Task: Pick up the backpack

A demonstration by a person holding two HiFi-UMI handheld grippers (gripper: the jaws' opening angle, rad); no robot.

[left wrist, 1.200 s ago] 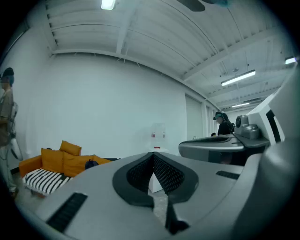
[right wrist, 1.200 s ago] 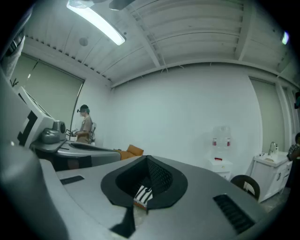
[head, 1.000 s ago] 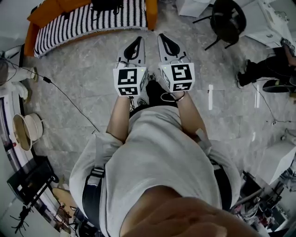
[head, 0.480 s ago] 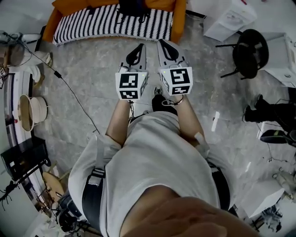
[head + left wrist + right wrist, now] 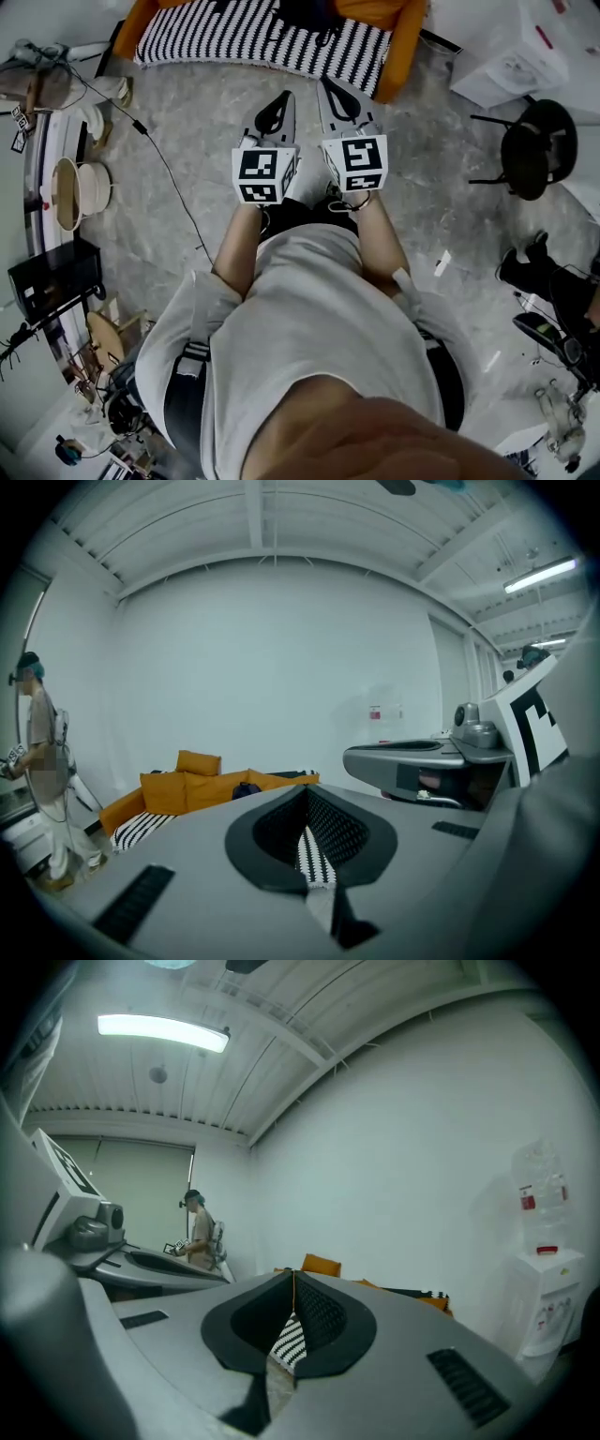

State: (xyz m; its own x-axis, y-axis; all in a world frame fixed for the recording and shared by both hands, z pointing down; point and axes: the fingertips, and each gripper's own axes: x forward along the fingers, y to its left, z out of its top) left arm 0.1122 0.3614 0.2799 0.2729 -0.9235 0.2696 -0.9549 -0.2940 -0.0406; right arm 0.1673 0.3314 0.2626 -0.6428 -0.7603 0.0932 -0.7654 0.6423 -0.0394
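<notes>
Left gripper (image 5: pixel 279 98) and right gripper (image 5: pixel 330 86) both have jaws pressed together, holding nothing. At twelve o'clock beyond them the dark backpack (image 5: pixel 309 11) lies on the striped sofa (image 5: pixel 234 37); its long axis is unclear.

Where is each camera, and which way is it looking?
Head view: on the person's head, looking steeply down; shows shirt, forearms, the shut left gripper and right gripper, pointing at the striped sofa.
Left gripper view: on the left gripper, looking along its closed jaws towards the sofa; the right gripper shows at right.
Right gripper view: on the right gripper, facing the same way; the left gripper shows at left.
All three share the sofa.
</notes>
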